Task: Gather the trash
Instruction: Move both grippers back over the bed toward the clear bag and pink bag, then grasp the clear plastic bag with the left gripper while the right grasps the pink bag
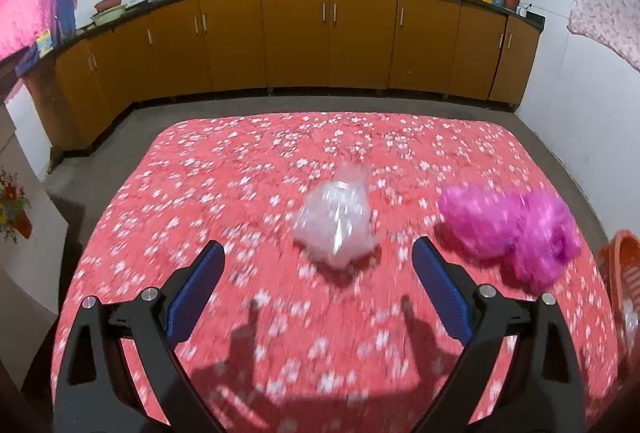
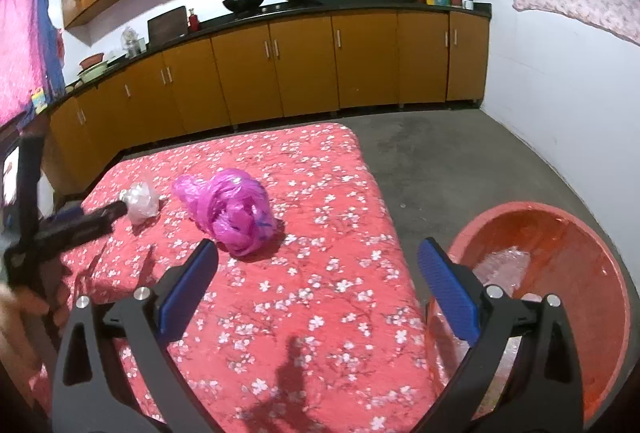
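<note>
We have two pieces of trash left on the flowered red cloth (image 2: 304, 305), and we place both from the orange tub (image 2: 560, 233) that stands off the cloth's right edge. The crumpled pink bag (image 2: 232, 211) lies nearer the tub, though still apart from it; the clear plastic wad (image 1: 336, 221) lies farther from the tub, just beyond the pink bag. Something clear and crinkled already sits in the tub's bottom.

Both claws are released. Our left gripper (image 1: 318, 265) has its blue pads spread wide with nothing between them, the clear wad just ahead of the tips and roughly centred. Our right gripper (image 2: 318, 265) is equally wide and empty, with the pink bag ahead and a little toward the side away from the tub.

We judge both pieces to be thin film — very light, soft, springy and slick. They will collapse under the pads rather than resist, so nothing here is fragile, but a loose fold could slide out. We would take each across its thickest bunched middle, low to the cloth, and close fully. On the pink bag the dense knotted end looks a surer hold than the looser tail. We should avoid pinching the cloth along with it.
</note>
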Demonstrator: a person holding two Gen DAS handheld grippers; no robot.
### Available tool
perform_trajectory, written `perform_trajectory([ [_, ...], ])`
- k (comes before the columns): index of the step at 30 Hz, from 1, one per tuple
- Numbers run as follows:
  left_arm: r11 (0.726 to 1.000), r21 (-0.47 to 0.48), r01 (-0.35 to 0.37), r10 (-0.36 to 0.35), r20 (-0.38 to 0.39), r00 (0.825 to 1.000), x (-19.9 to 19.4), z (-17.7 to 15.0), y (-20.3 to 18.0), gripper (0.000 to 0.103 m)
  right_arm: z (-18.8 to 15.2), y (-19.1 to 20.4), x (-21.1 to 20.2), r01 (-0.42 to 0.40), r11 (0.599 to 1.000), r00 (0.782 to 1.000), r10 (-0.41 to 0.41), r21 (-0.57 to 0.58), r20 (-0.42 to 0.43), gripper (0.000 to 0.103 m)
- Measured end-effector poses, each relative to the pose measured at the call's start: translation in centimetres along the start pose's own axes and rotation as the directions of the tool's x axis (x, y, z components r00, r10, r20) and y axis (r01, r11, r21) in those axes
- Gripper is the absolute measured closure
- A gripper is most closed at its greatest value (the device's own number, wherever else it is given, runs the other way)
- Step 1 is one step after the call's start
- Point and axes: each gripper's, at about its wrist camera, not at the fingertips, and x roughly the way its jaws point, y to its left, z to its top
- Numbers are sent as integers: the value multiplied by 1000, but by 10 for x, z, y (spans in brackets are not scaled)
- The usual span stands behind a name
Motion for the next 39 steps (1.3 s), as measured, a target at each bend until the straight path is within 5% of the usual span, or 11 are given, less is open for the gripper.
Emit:
perform_trajectory([
  [4, 999, 32, -15, 16, -22, 1000, 24, 11, -13, 12, -6, 1, 7, 10, 1000, 1000, -10, -14, -28, 6],
  [14, 1000, -4, -4, 4, -125, 992, 60, 15, -4, 59, -3, 2, 20, 0, 1000, 999, 0, -17, -50, 5],
  [27, 997, -14, -74, 72, -118, 990, 40, -4, 67, 60, 19, 64, 78, -78, 993, 996, 72, -94, -58, 5],
  [39, 998, -42, -46, 41, -114, 993, 35, -8, 79, 60, 34, 92, 131, -83, 985, 986, 59, -150, -158, 5],
])
